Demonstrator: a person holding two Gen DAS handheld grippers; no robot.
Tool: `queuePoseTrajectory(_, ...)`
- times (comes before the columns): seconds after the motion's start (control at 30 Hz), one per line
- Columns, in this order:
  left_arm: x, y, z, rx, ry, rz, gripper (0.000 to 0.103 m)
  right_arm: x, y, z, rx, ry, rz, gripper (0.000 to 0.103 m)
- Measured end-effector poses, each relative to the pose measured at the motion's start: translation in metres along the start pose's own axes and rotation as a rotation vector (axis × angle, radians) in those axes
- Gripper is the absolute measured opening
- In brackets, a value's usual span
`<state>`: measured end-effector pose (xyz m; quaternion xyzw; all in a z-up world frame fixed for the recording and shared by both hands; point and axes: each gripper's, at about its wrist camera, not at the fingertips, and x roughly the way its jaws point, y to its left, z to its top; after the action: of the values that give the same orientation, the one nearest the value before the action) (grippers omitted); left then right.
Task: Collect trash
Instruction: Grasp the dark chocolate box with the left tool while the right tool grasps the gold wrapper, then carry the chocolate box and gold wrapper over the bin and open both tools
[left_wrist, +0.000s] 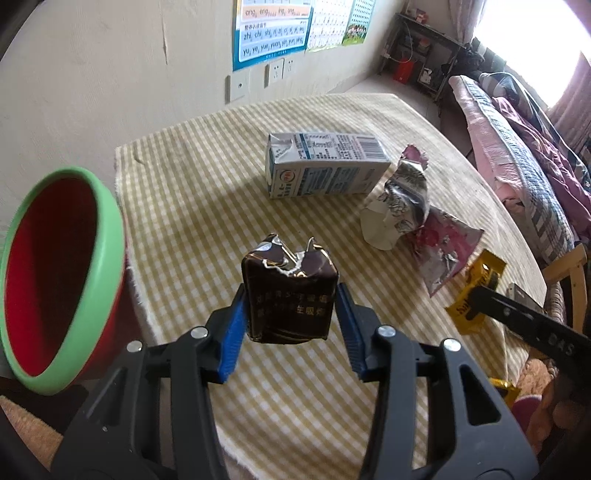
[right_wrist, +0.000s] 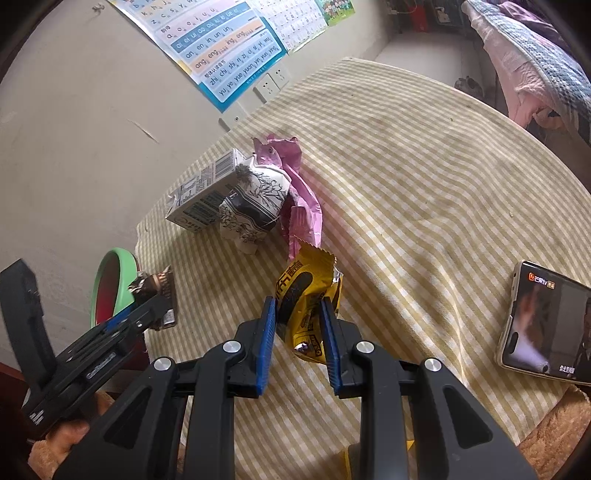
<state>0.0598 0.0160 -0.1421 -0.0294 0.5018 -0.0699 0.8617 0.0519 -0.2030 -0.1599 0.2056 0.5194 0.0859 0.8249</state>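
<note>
Both grippers hold trash above the checked tablecloth (left_wrist: 207, 192).

The left gripper (left_wrist: 291, 314) has its blue pads pressed against both sides of a crushed dark brown carton (left_wrist: 290, 295), lifted off the cloth just beside the green-rimmed red bin (left_wrist: 107, 236). The right gripper (right_wrist: 300, 332) pinches a yellow snack wrapper (right_wrist: 306, 295) between nearly closed fingers. Beyond the wrapper lie a pink wrapper (right_wrist: 303, 199), a crumpled patterned paper cup (right_wrist: 255, 203) and a white milk carton (right_wrist: 207, 195); a phone (right_wrist: 543, 325) lies at its right.

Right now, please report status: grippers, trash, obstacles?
Left gripper shut on brown pack, beside bin. Right gripper shut on yellow wrapper. Path to bin unobstructed.
</note>
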Motion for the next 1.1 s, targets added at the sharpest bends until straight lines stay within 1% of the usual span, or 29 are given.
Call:
queuePoseTrajectory(0.23,-0.024,0.008,-0.005,-0.029,-0.034,-0.007,0.045,-0.005,0.009,-0.007,-0.034,-0.004,-0.011,0.025)
queuePoseTrajectory(0.5,-0.039,0.011,-0.01,-0.024,-0.069,-0.005,0.045,-0.008,0.024,-0.018,-0.086,-0.004,-0.025,0.025)
queuePoseTrajectory(0.67,-0.047,0.015,-0.012,-0.03,-0.086,-0.008,0.045,-0.012,0.033,-0.023,-0.106,-0.006,-0.017,0.025)
queuePoseTrajectory(0.8,-0.055,0.02,-0.012,-0.042,-0.104,-0.007,0.045,-0.021,0.043,-0.024,-0.123,-0.023,-0.003,0.025)
queuePoseTrajectory(1.1,-0.069,0.04,-0.011,-0.098,-0.133,0.003,0.045,-0.031,0.067,-0.026,-0.183,-0.04,0.015,0.025)
